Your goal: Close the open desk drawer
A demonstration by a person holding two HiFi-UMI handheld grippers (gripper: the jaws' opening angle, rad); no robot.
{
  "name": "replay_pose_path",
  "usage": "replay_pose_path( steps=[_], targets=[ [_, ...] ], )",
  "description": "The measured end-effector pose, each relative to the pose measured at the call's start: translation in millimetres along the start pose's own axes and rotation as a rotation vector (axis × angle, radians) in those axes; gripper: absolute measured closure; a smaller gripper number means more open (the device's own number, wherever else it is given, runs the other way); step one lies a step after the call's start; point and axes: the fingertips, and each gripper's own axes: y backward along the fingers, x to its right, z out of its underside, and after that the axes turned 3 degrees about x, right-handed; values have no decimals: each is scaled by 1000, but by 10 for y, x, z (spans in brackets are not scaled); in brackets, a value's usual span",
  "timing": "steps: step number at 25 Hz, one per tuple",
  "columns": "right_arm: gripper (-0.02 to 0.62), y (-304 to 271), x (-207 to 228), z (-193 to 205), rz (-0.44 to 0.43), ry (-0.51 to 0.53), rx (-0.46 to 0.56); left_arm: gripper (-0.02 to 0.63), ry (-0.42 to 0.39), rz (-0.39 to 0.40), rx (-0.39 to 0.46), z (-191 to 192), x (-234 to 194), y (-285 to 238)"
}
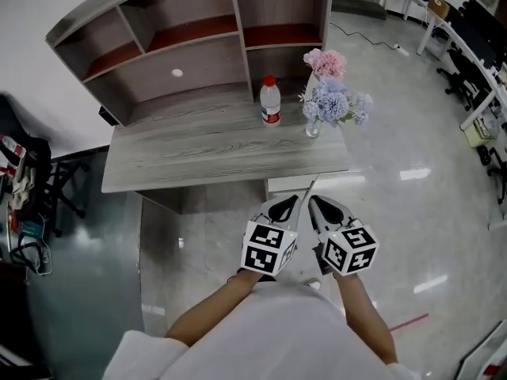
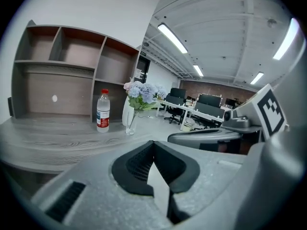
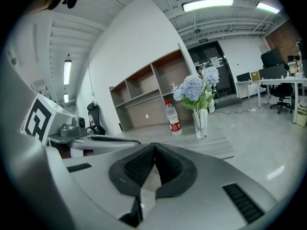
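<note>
White shirt at 6 o'clock in the head view, both forearms reaching out from it. Side by side ahead of them: left gripper [image 1: 293,203], jaws clenched, nothing between them; right gripper [image 1: 315,204], jaws clenched too, also nothing held. The two were close but apart. At 12 o'clock from them the drawer [image 1: 315,184] showed as a pale strip just past the front edge of the grey wood-grain desk [image 1: 182,153]; couldn't tell if it was fully home. On the desk, water bottle [image 1: 270,101] stood upright at 12, vase of flowers [image 1: 333,97] near it at 1. Hutch shelves [image 1: 190,46] sat behind.
</note>
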Motion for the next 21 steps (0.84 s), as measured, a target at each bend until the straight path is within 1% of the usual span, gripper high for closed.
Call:
replay_pose_path(
  steps=[3, 11, 21],
  targets=[
    [594, 79, 5, 7, -24, 20, -2, 604, -7, -19, 11, -11, 111, 6],
    [594, 252, 79, 69, -52, 20, 2, 604, -8, -56, 10, 56, 310, -14],
    [594, 353, 155, 76, -61, 0, 15, 604, -21, -58, 13, 37, 446, -79]
  ],
)
